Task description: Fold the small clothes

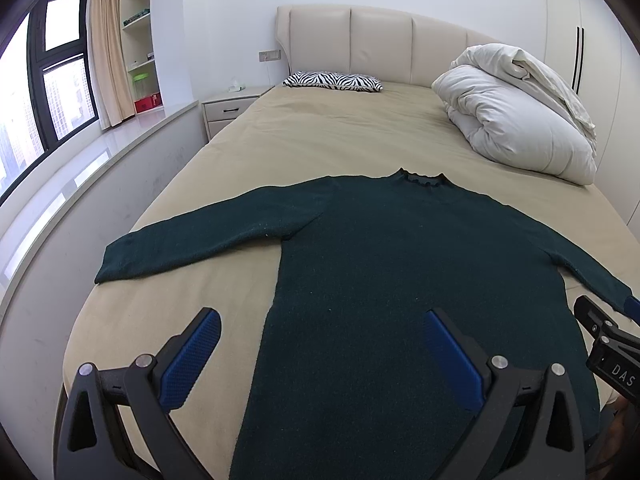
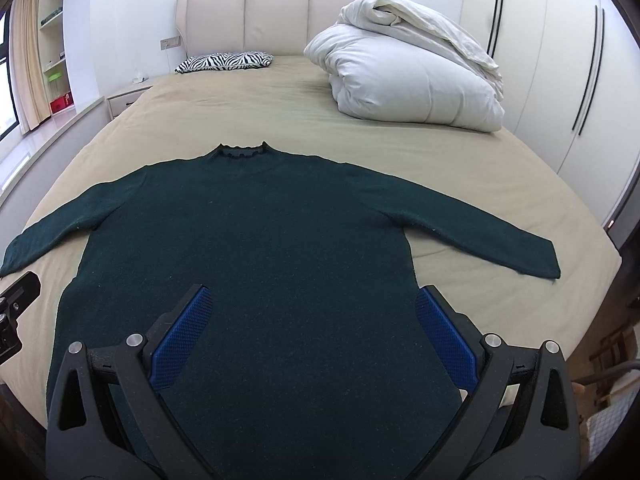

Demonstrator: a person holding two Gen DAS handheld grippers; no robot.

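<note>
Hovering wide open and empty over the hem of the flat green sweater [image 2: 248, 240] on the bed [image 2: 280, 100], left tongs [image 1: 320, 344] and right tongs [image 2: 314, 320] have folding unstarted; a sleeve likely needs pinching next.

Both wrist cameras look forward from the foot of the bed [image 1: 328, 128] toward the headboard [image 2: 276, 20], low and close over the sweater [image 2: 256, 240]. The left view sits further left; both share sweater, pillow and duvet.

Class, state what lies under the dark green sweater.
The sweater lies flat on the beige bed sheet, which shows all around it. The sheet directly beneath is covered.
</note>
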